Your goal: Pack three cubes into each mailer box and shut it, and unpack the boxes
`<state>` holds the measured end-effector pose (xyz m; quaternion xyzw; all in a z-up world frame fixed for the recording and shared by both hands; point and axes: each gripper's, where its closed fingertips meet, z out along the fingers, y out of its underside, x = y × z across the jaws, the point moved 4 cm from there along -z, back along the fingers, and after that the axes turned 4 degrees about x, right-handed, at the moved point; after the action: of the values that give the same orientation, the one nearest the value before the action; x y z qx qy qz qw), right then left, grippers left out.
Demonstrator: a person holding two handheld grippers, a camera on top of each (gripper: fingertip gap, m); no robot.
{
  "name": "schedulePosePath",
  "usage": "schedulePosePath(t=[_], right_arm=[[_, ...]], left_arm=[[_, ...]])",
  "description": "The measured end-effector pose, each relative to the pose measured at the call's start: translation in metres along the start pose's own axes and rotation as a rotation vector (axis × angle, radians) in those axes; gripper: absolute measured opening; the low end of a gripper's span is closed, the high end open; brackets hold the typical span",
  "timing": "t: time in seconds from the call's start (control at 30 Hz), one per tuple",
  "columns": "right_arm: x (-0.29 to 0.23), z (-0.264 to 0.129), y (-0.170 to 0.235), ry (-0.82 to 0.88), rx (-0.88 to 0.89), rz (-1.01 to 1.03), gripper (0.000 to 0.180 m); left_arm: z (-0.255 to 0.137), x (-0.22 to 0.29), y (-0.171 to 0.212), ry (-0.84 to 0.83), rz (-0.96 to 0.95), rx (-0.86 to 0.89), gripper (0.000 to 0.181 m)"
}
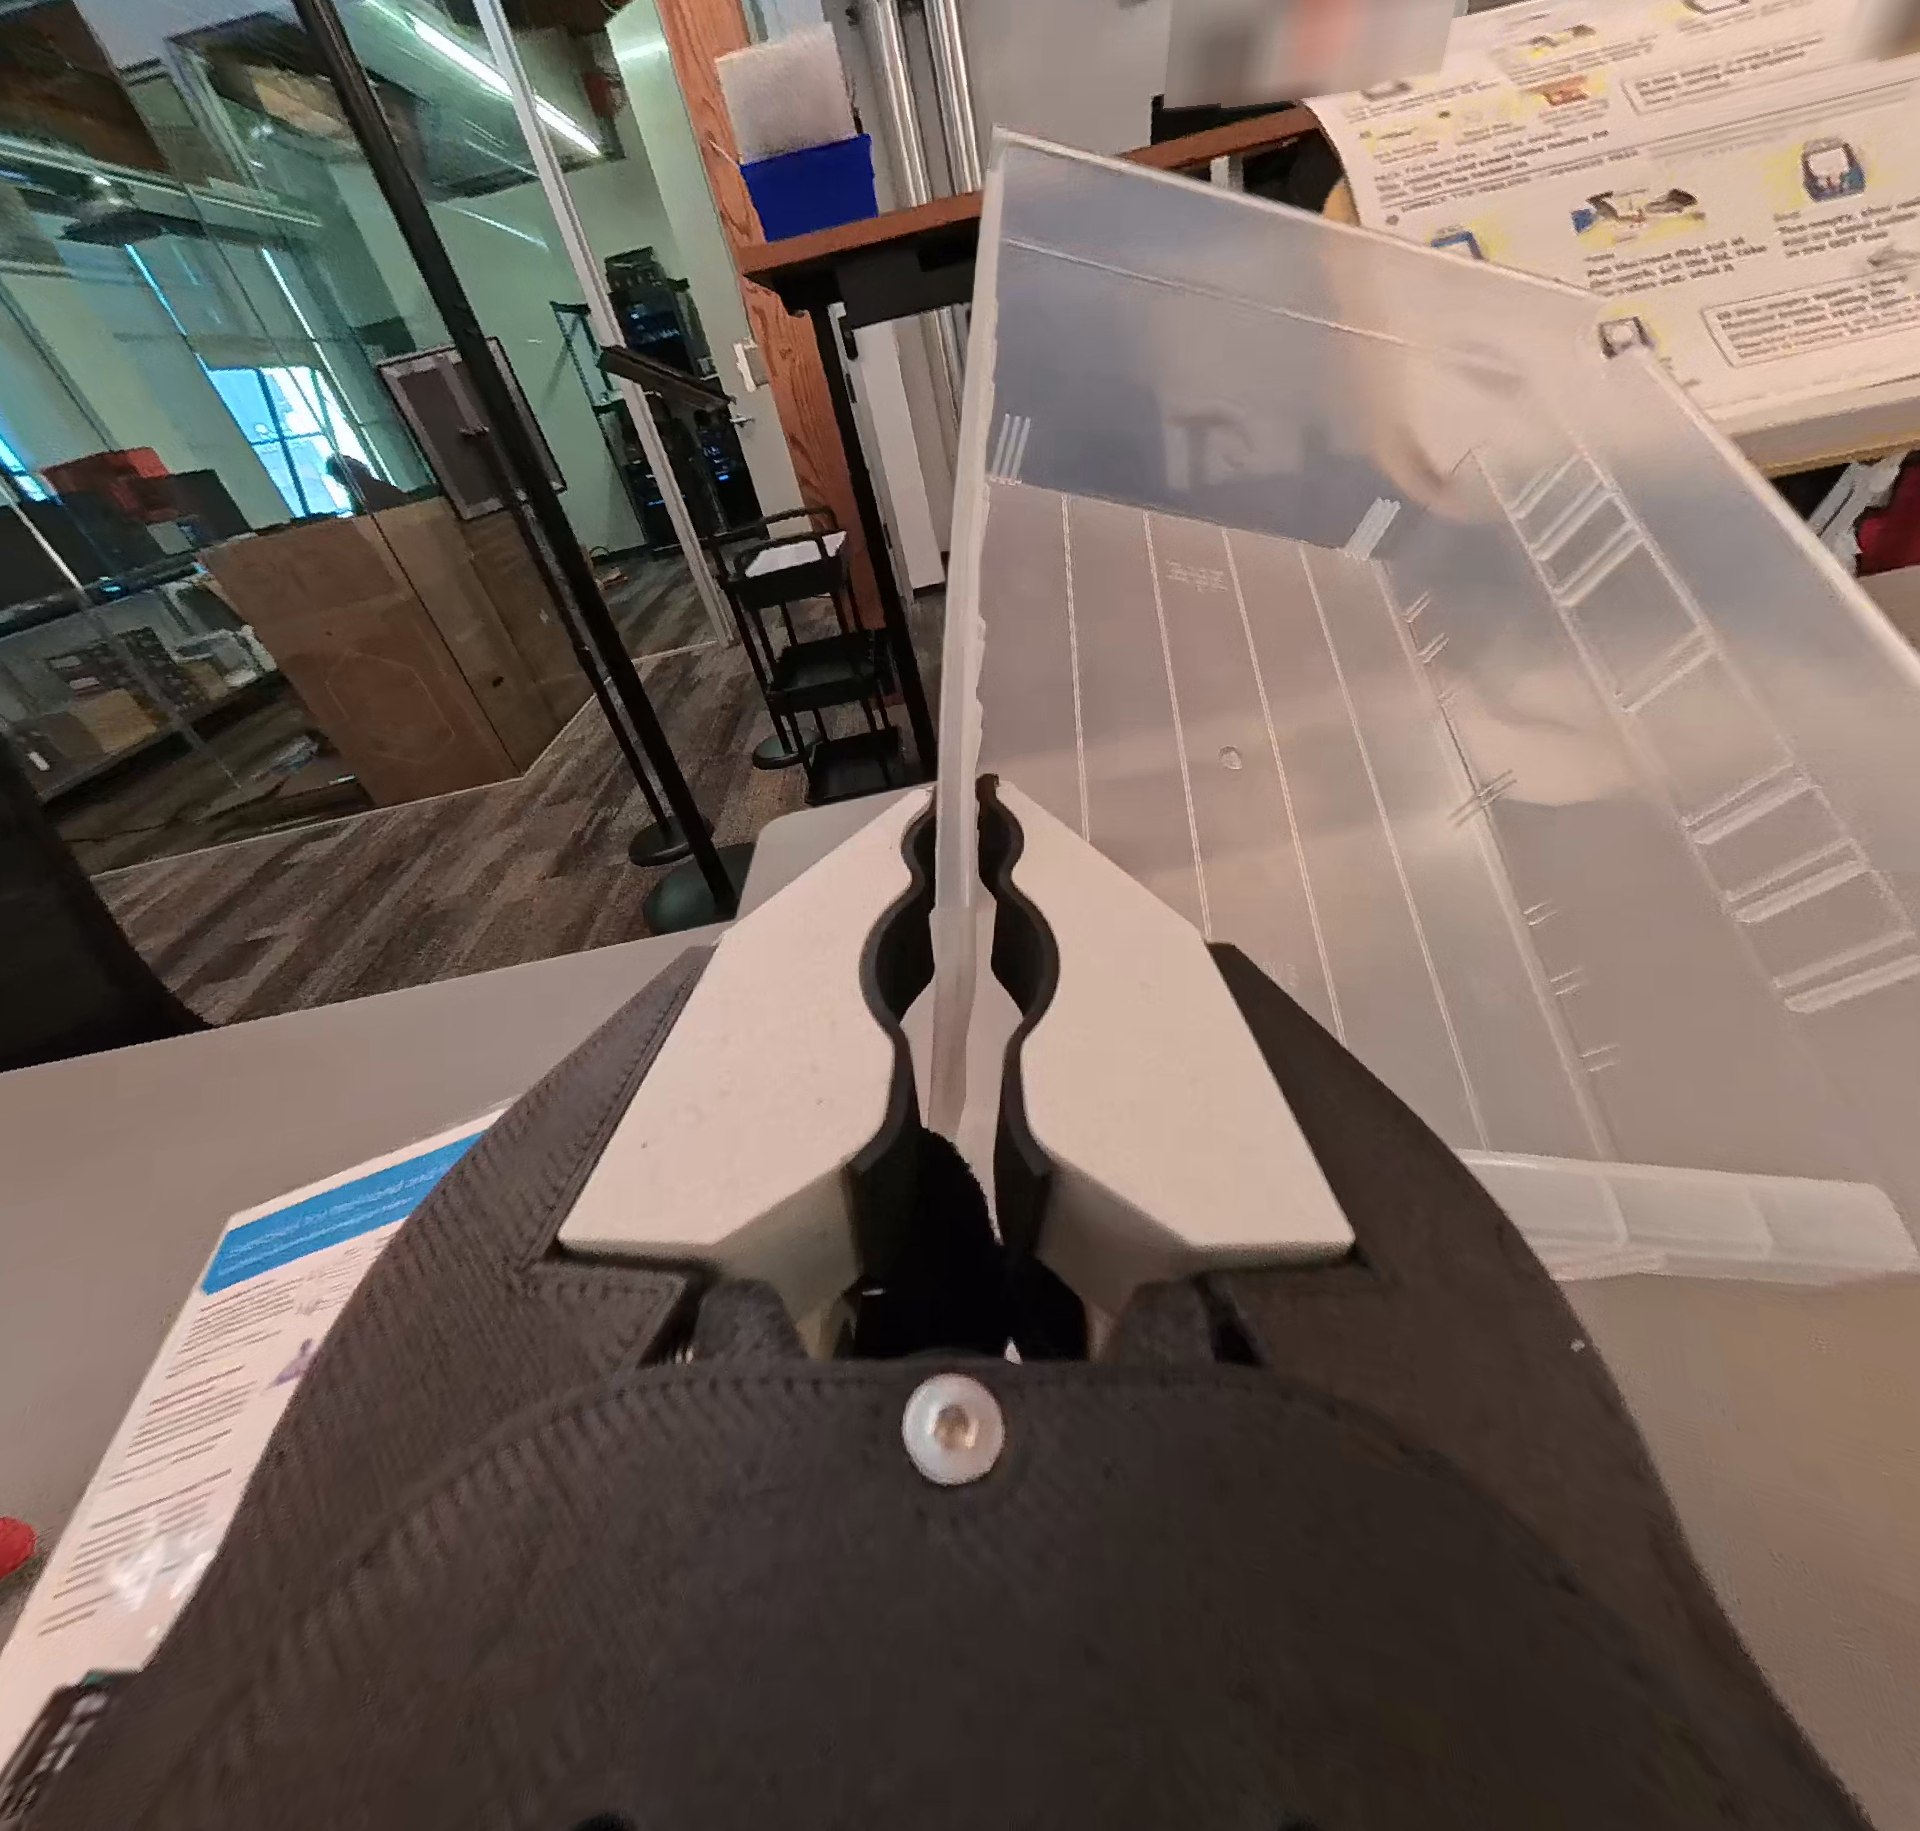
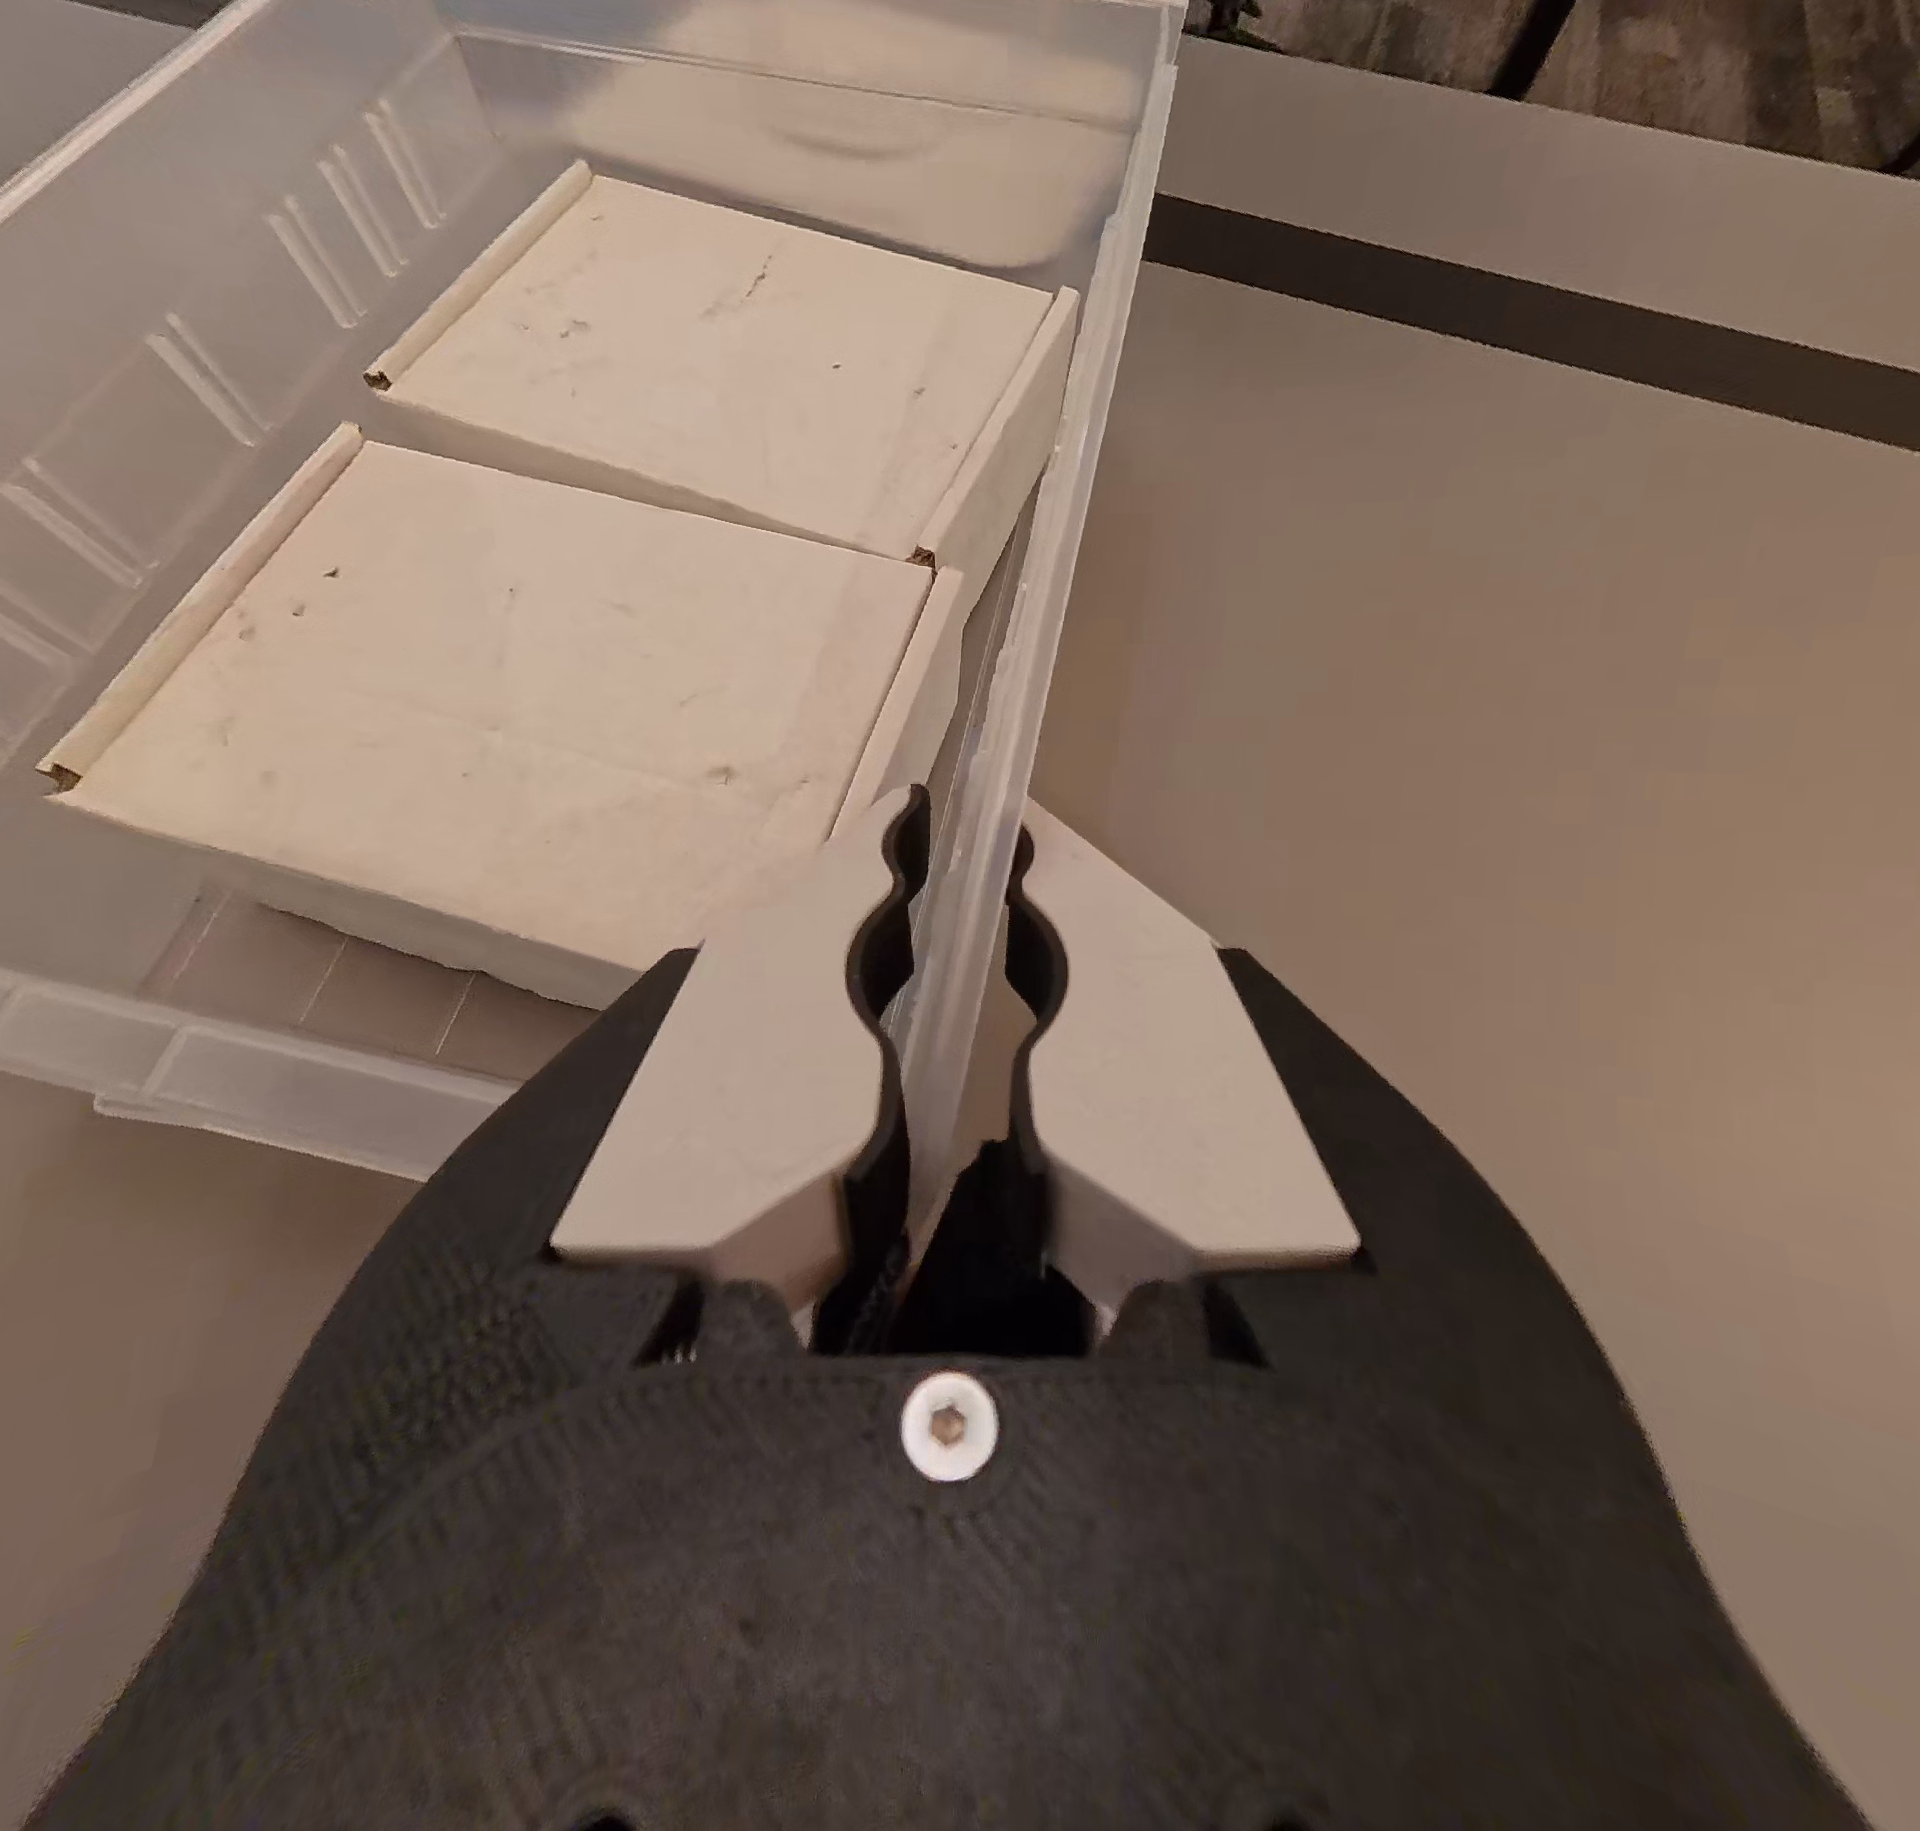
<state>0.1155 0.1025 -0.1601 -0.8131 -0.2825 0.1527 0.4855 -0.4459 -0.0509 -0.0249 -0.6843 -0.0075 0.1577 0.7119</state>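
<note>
Two hand-held grippers clamp opposite walls of a translucent plastic bin (image 2: 644, 46) over a grey worktop (image 2: 1507, 742). The left hand-held gripper (image 1: 961, 825) points forward and slightly up, its pale fingers (image 1: 790, 1033) pressed onto the bin's thin wall, which runs edge-on between them; in that view the bin (image 1: 1403, 742) is tipped, its ribbed floor facing the camera. The right hand-held gripper (image 2: 971, 825) angles down along the facing wall, pinching its rim between the fingertips. Inside the bin lie two white mailer boxes, both shut: the nearer box (image 2: 488, 669) close to the right gripper, the farther box (image 2: 727, 347) just behind it toward the bin's far end wall. A printed sheet (image 1: 239, 1366) lies on the worktop under the left gripper, by the near left edge.
</note>
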Motion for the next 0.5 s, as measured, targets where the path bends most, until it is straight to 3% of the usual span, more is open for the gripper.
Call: schedulePosePath(t=[0.5], right_arm=[[-0.144, 0.061, -0.040, -0.161, 0.083, -0.034, 0.023]], left_arm=[[-0.032, -0.047, -0.041, -0.081, -0.023, 0.081, 0.002]])
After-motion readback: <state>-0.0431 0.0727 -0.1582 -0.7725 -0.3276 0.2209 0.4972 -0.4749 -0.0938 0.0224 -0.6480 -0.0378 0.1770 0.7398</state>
